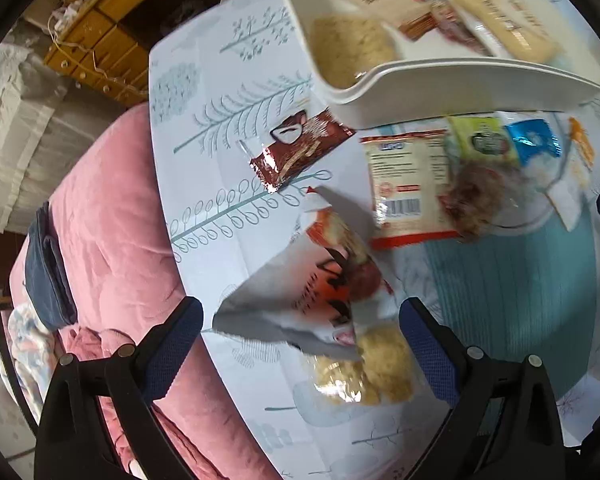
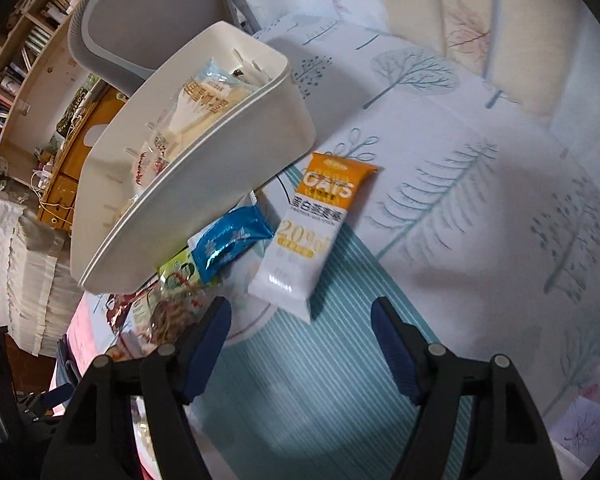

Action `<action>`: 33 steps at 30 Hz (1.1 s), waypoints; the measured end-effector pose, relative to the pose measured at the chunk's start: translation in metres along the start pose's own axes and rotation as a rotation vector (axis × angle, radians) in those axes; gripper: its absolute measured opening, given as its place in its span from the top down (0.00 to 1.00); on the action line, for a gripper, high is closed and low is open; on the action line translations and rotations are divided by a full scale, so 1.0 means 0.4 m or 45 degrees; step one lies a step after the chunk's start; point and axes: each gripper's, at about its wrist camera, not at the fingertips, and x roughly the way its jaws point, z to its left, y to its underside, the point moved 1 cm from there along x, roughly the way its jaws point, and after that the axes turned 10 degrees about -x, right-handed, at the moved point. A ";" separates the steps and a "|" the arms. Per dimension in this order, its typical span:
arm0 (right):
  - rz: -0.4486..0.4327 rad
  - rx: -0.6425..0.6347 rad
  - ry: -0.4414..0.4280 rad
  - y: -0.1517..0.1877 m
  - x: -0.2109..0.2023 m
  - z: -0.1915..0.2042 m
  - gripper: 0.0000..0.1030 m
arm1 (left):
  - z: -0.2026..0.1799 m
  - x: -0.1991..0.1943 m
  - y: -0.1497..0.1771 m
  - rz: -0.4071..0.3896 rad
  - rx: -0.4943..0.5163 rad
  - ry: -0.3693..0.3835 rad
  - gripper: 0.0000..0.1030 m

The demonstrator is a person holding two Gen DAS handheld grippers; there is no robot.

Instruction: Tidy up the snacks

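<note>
A: Quick pass, big stuff first. What have I got?

B: Table [image 2: 480, 128] with a tree-print cloth and a teal striped mat [image 2: 312, 384] on it. A white bin [image 2: 204, 200] sits on the cloth, already holding several packets. Loose snacks lie beside it.

A: Which ones are left out?

B: From my left wrist view: a brown wrapper [image 1: 300, 148] just below the bin, a white packet with a barcode [image 1: 412, 184], a green one [image 1: 486, 140] and a blue one [image 1: 534, 142] beside it. Nearest me, a torn white-and-orange bag [image 1: 328, 280] with pale puffed pieces [image 1: 368, 368] showing at its lower end.

A: Grippers?

B: My left gripper [image 1: 300, 344] has its jaws spread, straddling that bag, with no pad touching it. My right gripper [image 2: 300, 344] is parted too, nothing between the jaws, over the mat. An orange-and-white oat bar [image 2: 308, 232] lies just ahead of it, one end on the mat.

A: So what step?

B: Reaching for the next pickups, I'd say. Bin is part filled, several snacks still out.

A: Next move?

B: Left needs to lower onto the bag and close gently, it's crinkly and open. Right should advance onto the bar and close across its narrow width.
</note>
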 end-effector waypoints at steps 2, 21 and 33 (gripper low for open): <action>-0.004 -0.012 -0.007 -0.011 0.025 0.005 0.30 | 0.004 0.026 -0.014 0.039 -0.016 0.000 0.05; 0.083 -0.176 0.207 -0.052 0.131 0.064 0.60 | 0.073 0.173 -0.048 0.227 -0.278 0.129 0.27; 0.196 -0.158 0.233 -0.015 0.112 0.078 0.64 | 0.108 0.118 -0.008 0.188 -0.315 0.216 0.35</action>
